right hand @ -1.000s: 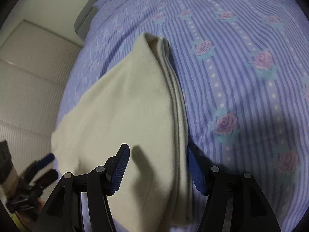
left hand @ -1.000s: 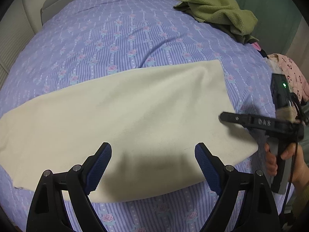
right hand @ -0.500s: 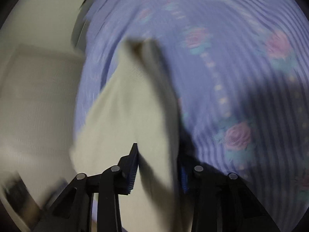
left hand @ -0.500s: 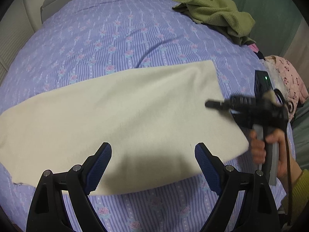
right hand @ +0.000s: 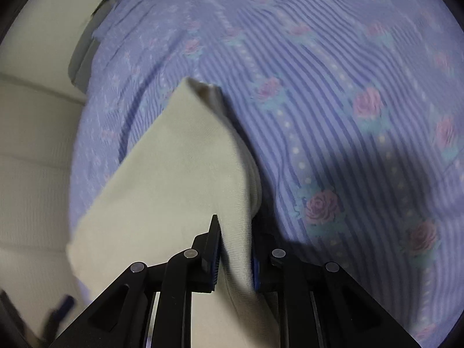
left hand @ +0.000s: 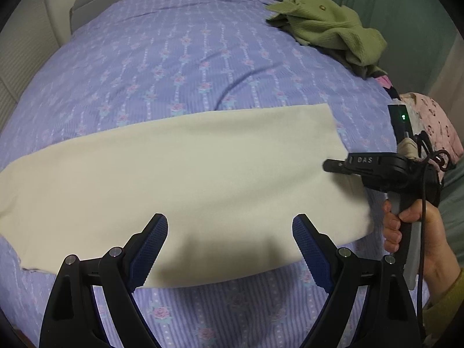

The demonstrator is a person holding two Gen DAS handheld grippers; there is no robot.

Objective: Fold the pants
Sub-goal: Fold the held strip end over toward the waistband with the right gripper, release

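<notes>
The cream pants lie folded lengthwise across the purple flowered bedspread. My left gripper is open and empty, just above the pants' near edge. My right gripper is shut on the right end of the pants, pinching the layered edge and lifting it a little. In the left wrist view the right gripper reaches over the pants' right end, held by a hand.
A green garment lies crumpled at the bed's far right. A pink patterned cloth lies off the right edge. A grey headboard and a pale wall bound the far and left sides.
My right gripper has closed on the right end of the pants and raised it slightly. My left gripper has stayed open over the near edge.
</notes>
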